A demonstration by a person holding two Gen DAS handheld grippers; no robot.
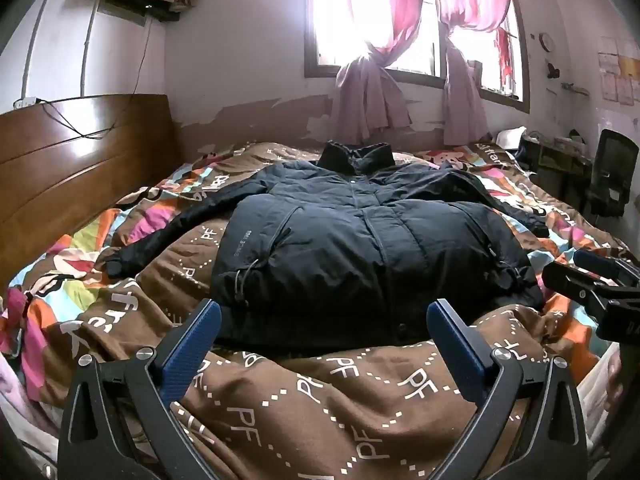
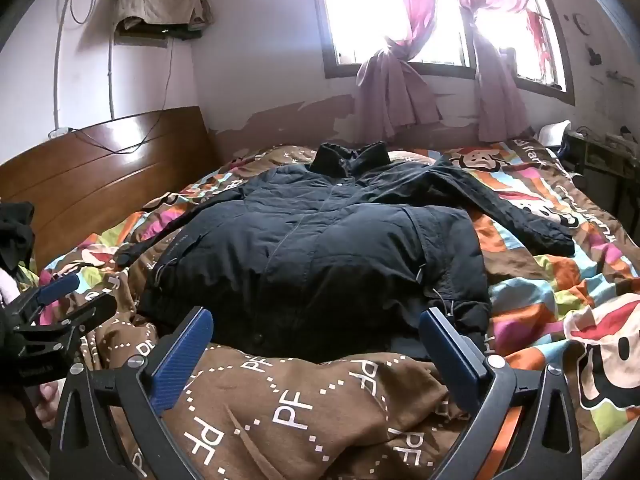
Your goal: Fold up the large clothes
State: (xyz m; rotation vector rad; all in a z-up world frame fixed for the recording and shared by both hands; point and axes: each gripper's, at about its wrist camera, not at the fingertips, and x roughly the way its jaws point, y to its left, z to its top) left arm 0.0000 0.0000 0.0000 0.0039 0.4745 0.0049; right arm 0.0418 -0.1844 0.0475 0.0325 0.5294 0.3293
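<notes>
One black jacket [image 1: 360, 236] lies flat and zipped in the middle of the bed, on a patterned quilt [image 1: 304, 396], collar toward the far wall and its two sleeves stretched out to left and right. Two claws hover near its hem, both spread wide and holding nothing: the left claw [image 1: 324, 344] before the hem's left half, the right claw [image 2: 316, 350] before its right half. Two pink curtains [image 1: 372, 96] hang knotted at the one window [image 1: 348, 12] on the far wall. One wooden headboard [image 1: 76, 168] stands at the left.
</notes>
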